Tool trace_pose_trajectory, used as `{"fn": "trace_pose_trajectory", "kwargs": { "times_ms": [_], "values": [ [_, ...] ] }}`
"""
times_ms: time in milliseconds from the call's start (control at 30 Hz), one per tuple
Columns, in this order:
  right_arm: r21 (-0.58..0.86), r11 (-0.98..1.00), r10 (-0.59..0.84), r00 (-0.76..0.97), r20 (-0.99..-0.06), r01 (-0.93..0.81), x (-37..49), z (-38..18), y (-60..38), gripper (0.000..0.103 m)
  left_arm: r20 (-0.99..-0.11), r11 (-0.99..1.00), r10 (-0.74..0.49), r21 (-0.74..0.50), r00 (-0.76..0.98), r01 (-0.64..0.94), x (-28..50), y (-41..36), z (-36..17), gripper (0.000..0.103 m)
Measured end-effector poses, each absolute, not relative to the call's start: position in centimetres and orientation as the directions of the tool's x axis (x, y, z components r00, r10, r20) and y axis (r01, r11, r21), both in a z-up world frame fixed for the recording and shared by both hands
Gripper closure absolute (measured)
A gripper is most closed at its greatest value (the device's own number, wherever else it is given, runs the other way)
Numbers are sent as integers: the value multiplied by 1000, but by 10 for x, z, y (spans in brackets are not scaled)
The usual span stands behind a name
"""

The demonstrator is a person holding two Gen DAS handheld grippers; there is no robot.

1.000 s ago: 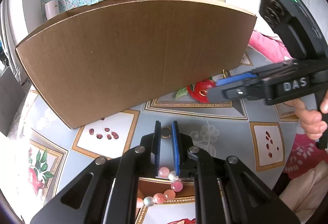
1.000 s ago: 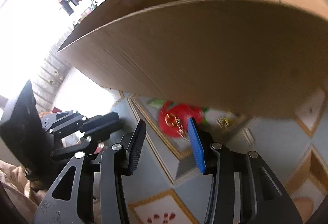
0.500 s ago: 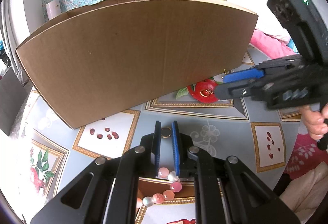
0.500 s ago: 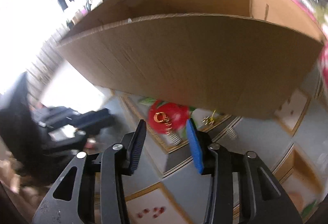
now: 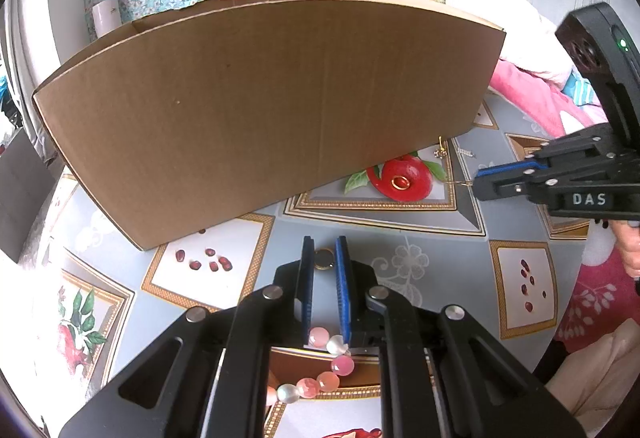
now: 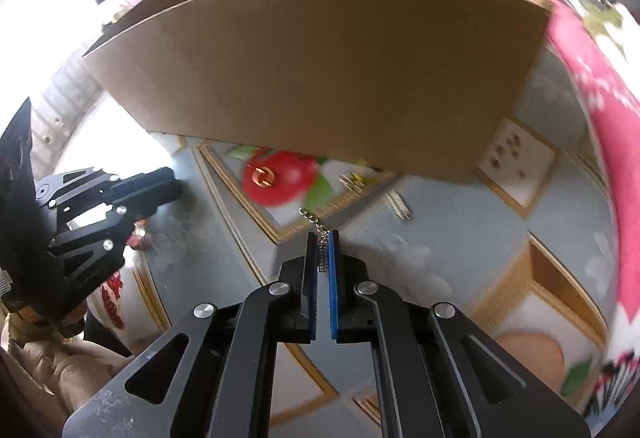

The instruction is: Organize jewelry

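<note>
Your biggest object is the cardboard box [image 5: 260, 97], filling the upper half of both views from about 9 to 2 o'clock, open at the top and standing on the patterned tablecloth [image 5: 420, 234]. The cloth spreads under everything, grey-blue with gold-framed panels and a red fruit print [image 5: 404, 173] just at the box's lower edge, around 1 o'clock from your left tool.

Your left gripper [image 5: 323, 258] sits at 6 o'clock in its own view, jaws drawn close together around a beaded bracelet [image 5: 320, 378]. Its pink and white beads trail down between the finger bases, and a small round metal piece [image 5: 323, 258] shows in the narrow gap near the tips. From your right-wrist view that same gripper [image 6: 168, 187] lies at 9 o'clock.

Your right gripper [image 6: 323, 238] is closed down on a thin chain [image 6: 316, 220], whose gold links stick out past the tips toward 12 o'clock, with a small mesh-like piece pinched between the blue pads [image 6: 332, 258]. In the left-wrist view that gripper [image 5: 478, 183] comes in from 3 o'clock, a fine gold strand at its tip.

Left on the cloth: a gold ring [image 5: 400, 181] on the red fruit, a small gold piece [image 5: 441, 149] against the box edge at 1 o'clock, and a little silvery piece [image 5: 465, 151] just beside it.
</note>
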State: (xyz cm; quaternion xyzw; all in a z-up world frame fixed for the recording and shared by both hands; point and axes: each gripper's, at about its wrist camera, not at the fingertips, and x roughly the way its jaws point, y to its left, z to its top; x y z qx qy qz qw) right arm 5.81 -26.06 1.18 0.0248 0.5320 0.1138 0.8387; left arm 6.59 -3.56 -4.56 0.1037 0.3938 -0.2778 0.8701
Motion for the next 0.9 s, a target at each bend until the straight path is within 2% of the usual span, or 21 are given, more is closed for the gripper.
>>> {"fn": "trace_pose_trajectory", "kwargs": {
  "times_ms": [33, 100, 133, 167, 200, 433, 567, 733, 767, 900],
  "values": [
    [178, 970, 231, 405, -885, -166, 58, 13, -262, 101, -743, 823, -404, -42, 534, 566, 66, -35, -46, 93],
    [214, 960, 273, 443, -854, -180, 56, 25, -265, 93, -742, 823, -408, -46, 532, 567, 66, -33, -46, 93],
    [222, 955, 289, 456, -842, -195, 54, 30, -264, 88, -741, 822, -410, -47, 533, 568, 66, -33, -46, 93],
    [220, 952, 298, 475, -828, -213, 55, 35, -258, 76, -740, 821, -411, -47, 533, 569, 66, -32, -46, 93],
    [212, 949, 303, 495, -814, -233, 57, 39, -252, 71, -738, 821, -413, -49, 533, 568, 66, -31, -46, 93],
    [176, 948, 288, 485, -826, -265, 79, 19, -226, 72, -735, 820, -420, -57, 532, 570, 66, -27, -47, 93],
    [160, 959, 260, 499, -827, -234, 81, 12, -221, 80, -733, 820, -423, -61, 532, 569, 66, -26, -47, 93],
    [72, 963, 204, 524, -827, -261, 78, 16, -202, 90, -731, 820, -428, -67, 531, 569, 66, -26, -48, 93],
    [72, 961, 206, 522, -828, -266, 77, 17, -202, 93, -731, 819, -429, -68, 530, 570, 66, -25, -48, 93],
    [135, 960, 247, 517, -820, -244, 74, 17, -207, 95, -731, 818, -430, -66, 530, 572, 66, -26, -48, 93]
  ]
}}
